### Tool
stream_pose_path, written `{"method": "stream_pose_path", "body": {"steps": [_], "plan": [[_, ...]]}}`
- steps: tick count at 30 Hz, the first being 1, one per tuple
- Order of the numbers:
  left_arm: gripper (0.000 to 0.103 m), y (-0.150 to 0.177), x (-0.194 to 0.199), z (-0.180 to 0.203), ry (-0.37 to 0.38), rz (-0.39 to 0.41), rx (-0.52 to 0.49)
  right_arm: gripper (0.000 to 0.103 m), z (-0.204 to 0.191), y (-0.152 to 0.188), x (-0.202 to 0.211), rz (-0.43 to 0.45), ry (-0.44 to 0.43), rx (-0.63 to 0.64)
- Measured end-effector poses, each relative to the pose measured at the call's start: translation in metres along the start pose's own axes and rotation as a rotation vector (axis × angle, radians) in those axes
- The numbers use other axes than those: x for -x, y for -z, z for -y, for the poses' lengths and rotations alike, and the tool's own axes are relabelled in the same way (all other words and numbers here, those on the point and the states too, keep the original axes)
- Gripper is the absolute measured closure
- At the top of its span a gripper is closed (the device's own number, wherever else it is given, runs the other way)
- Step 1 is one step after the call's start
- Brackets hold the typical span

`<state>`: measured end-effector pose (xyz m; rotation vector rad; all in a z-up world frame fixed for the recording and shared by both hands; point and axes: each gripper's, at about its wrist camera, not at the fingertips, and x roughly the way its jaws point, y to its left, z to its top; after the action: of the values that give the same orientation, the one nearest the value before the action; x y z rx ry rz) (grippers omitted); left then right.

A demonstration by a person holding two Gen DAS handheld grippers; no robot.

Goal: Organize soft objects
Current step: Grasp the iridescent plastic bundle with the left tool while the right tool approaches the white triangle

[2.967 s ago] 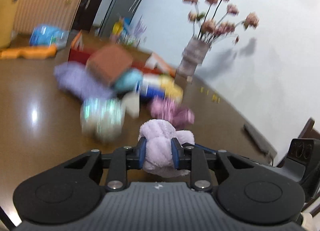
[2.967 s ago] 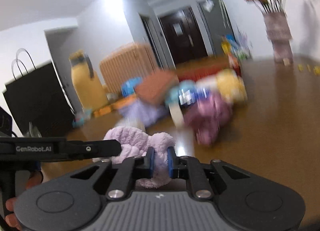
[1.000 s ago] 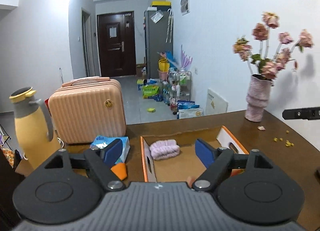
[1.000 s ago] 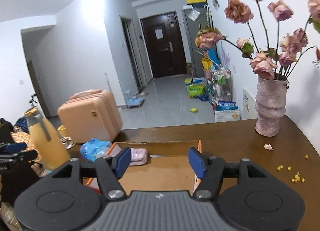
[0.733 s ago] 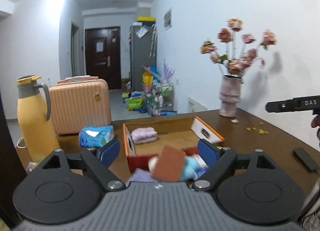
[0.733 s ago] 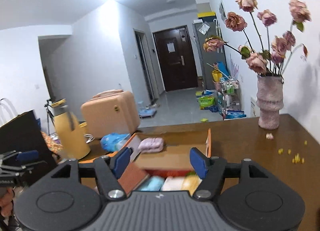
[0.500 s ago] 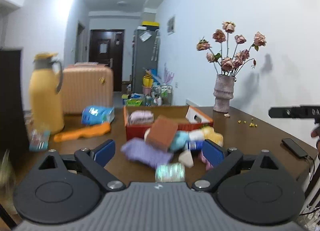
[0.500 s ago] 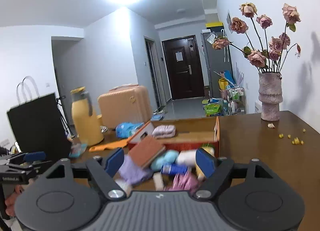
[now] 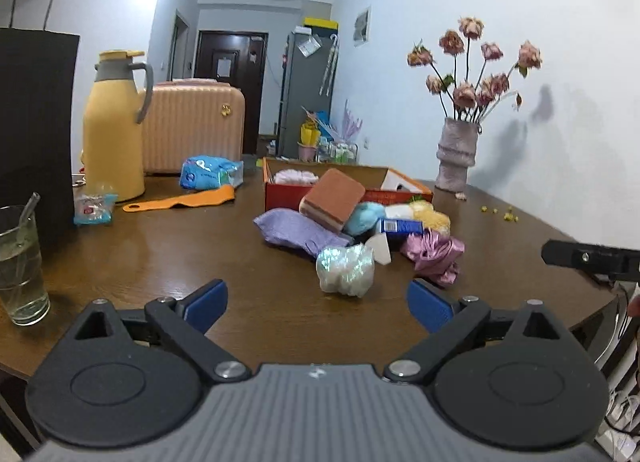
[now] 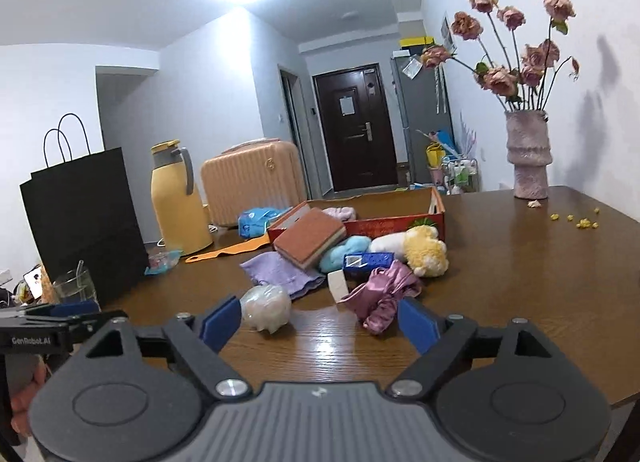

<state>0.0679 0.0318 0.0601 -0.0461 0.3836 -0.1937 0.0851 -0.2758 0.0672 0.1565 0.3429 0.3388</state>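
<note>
Three seconds ago both tools were pinching a lilac plush piece between them; that piece now lies in the red cardboard box [image 9: 280, 199], at its left end, far ahead of both. One second ago the box filled the views from above; now both cameras look low across the tabletop [image 9: 168, 262] at the heap of soft things in front of the box.

The left hand-held gripper [image 9: 316, 304] points slightly downward, its jaws spread wide after just opening further, nothing between them. The iridescent pouch [image 9: 346, 270] sits just ahead, between its blue pads, apart from them. The right hand-held gripper [image 10: 320, 320] is tilted likewise, jaws wide and just opened, empty; the mauve satin scrunchie [image 10: 382, 298] lies close to its right pad, the pouch by its left.

Beyond lie the lilac cloth [image 9: 296, 232], brown sponge [image 9: 332, 199], and yellow plush [image 10: 426, 252].

Only the left view shows the drinking glass [image 9: 20, 262] clearly; the right view shows the other tool's body at its left edge, with fingers [image 10: 24, 398] beneath.
</note>
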Motion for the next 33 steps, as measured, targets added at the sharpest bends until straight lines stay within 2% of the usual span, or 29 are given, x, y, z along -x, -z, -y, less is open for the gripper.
{"method": "stream_pose_path", "body": {"steps": [2,4,6,11,18,20,22,25,26,28,29,31,33], "plan": [[0.004,0.001,-0.009,-0.001,-0.007,-0.018,0.004,0.023,-0.002,0.005,-0.005,0.009,-0.007,0.001],[0.004,0.002,-0.023,0.0,-0.002,-0.038,0.019,0.034,-0.002,0.008,-0.017,-0.004,-0.017,-0.001],[0.004,0.002,-0.039,0.002,0.007,-0.069,0.017,0.05,0.001,0.012,-0.035,-0.045,-0.032,-0.017],[0.004,0.001,-0.081,0.015,0.034,-0.114,-0.025,0.061,0.004,0.024,-0.09,-0.164,-0.05,-0.044],[0.005,-0.009,-0.147,0.019,0.04,-0.184,-0.03,0.061,0.01,0.015,-0.153,-0.219,-0.051,-0.039],[0.005,-0.012,-0.163,0.017,0.044,-0.201,-0.024,0.061,0.016,0.009,-0.172,-0.241,-0.01,-0.033],[0.005,-0.014,-0.179,0.013,0.041,-0.218,-0.013,0.061,0.027,0.002,-0.188,-0.25,0.087,-0.017],[0.005,-0.017,-0.192,0.005,0.057,-0.227,0.009,0.058,0.035,-0.01,-0.193,-0.238,0.109,-0.038],[0.007,-0.017,-0.195,0.003,0.069,-0.227,0.014,0.058,0.034,-0.012,-0.193,-0.234,0.095,-0.037],[0.025,-0.019,-0.199,0.0,0.095,-0.231,0.021,0.058,0.027,-0.013,-0.197,-0.235,0.045,-0.039],[0.029,-0.02,-0.202,-0.001,0.109,-0.242,0.025,0.059,0.023,-0.013,-0.202,-0.242,0.017,-0.036],[0.046,-0.02,-0.207,-0.004,0.133,-0.271,0.031,0.06,0.016,-0.012,-0.216,-0.253,0.019,-0.015],[0.049,-0.02,-0.208,-0.005,0.151,-0.272,0.027,0.06,0.013,-0.012,-0.229,-0.244,0.038,-0.002]]}}
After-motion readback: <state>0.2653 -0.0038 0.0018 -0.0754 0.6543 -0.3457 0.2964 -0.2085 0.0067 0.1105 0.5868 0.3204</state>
